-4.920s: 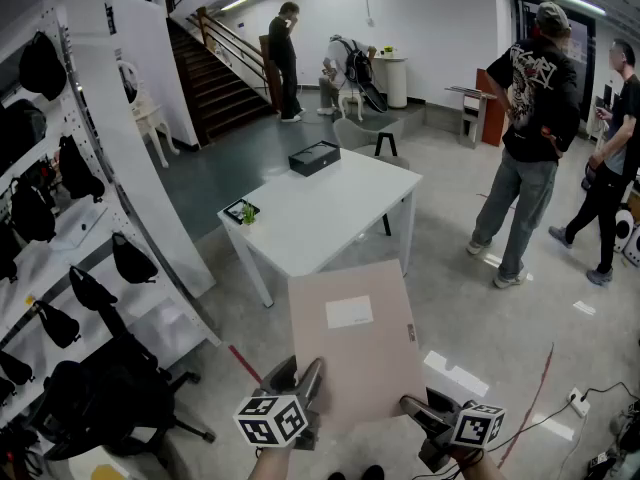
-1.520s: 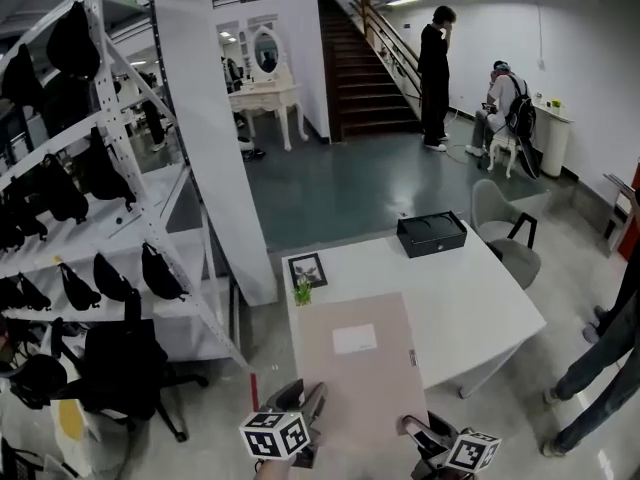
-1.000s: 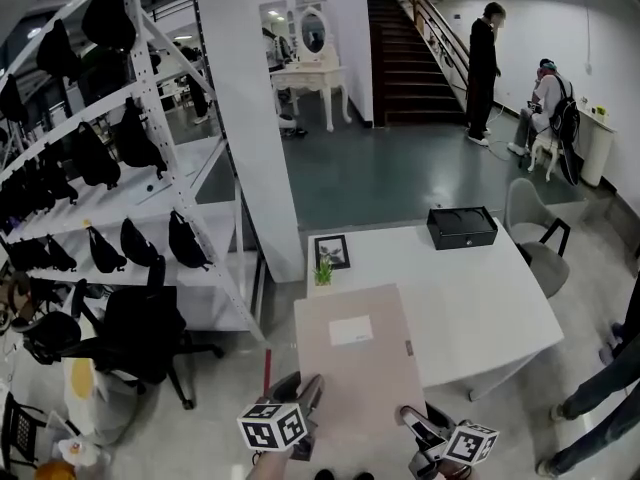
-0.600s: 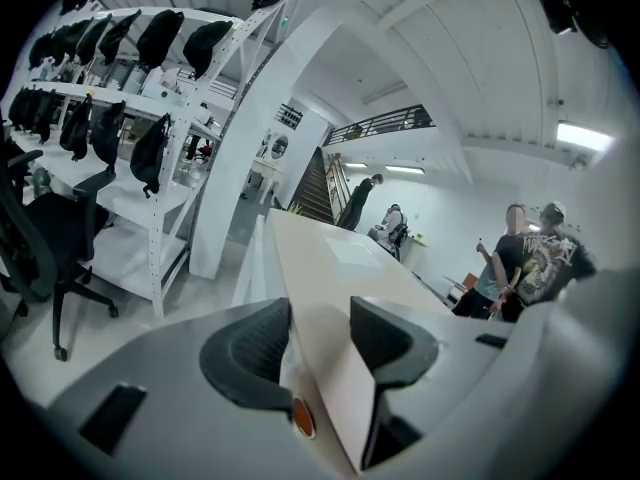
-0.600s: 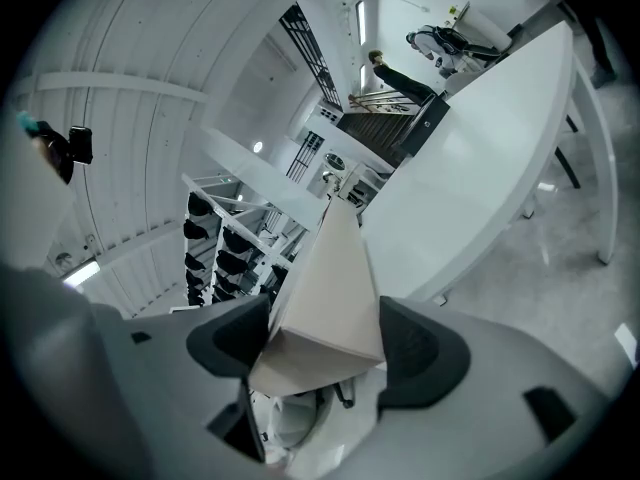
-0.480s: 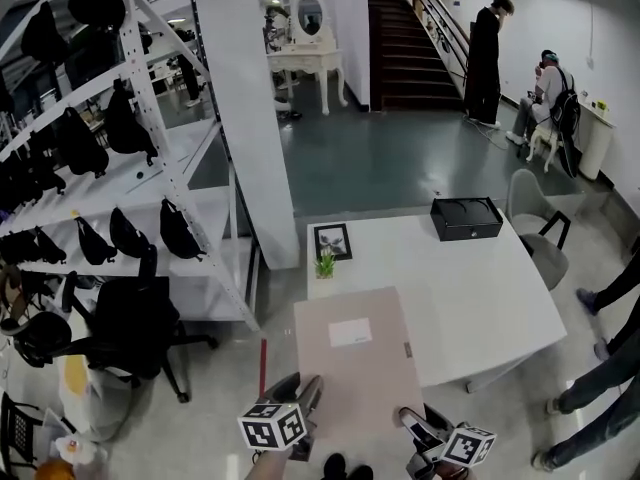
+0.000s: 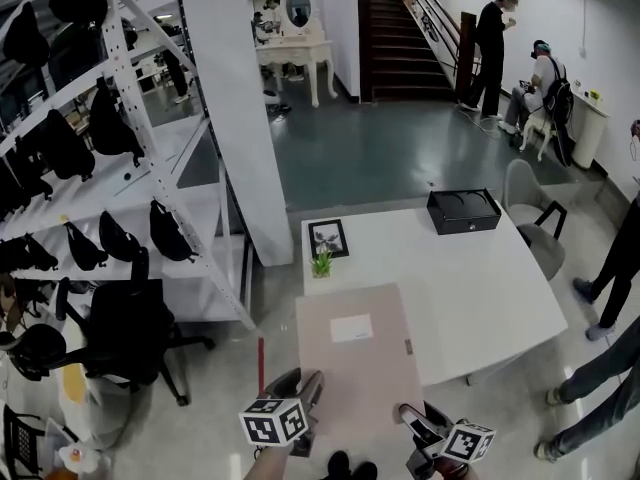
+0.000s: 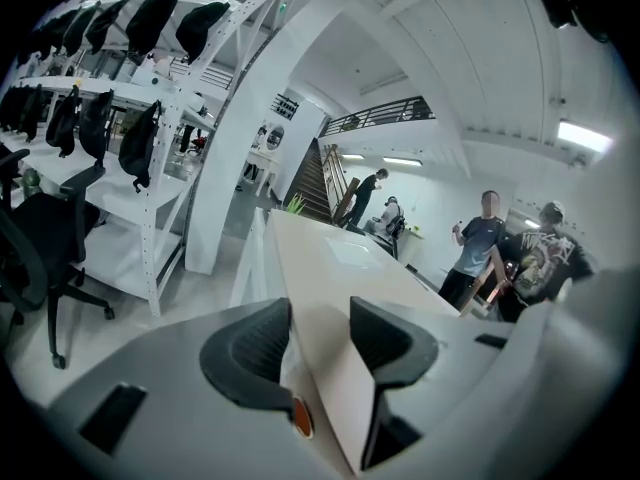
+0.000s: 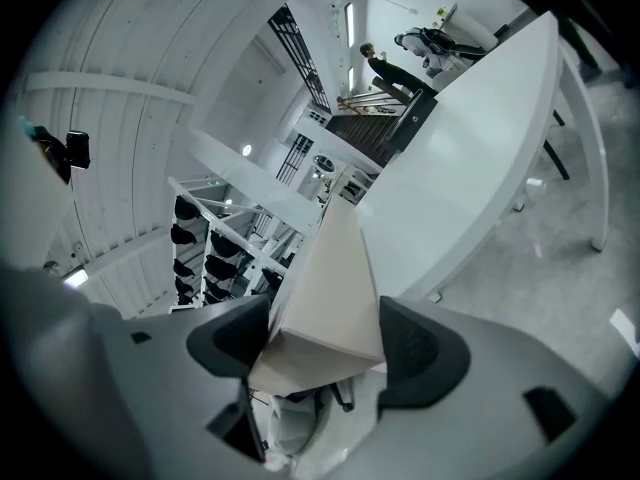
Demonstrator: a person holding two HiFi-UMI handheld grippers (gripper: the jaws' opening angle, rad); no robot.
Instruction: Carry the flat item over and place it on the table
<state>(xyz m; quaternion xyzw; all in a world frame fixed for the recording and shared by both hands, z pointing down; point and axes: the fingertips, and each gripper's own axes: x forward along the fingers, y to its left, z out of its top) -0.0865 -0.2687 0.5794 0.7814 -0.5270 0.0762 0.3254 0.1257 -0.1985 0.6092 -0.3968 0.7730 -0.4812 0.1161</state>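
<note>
A flat beige box with a white label is held level in front of me, above the floor. Its far end reaches over the near left edge of the white table. My left gripper is shut on the box's near left corner, and my right gripper is shut on its near right corner. In the left gripper view the box runs out from between the jaws of the left gripper. In the right gripper view the box fills the gap of the right gripper, with the table beyond.
On the table stand a black case, a framed picture and a small plant. A white rack of black bags and a black office chair are to the left. A grey chair and people's legs are at the right.
The table has come closer and now lies square ahead. Both grippers keep their hold on the box, whose far end now lies over the table's edge. People at the right have shifted.
</note>
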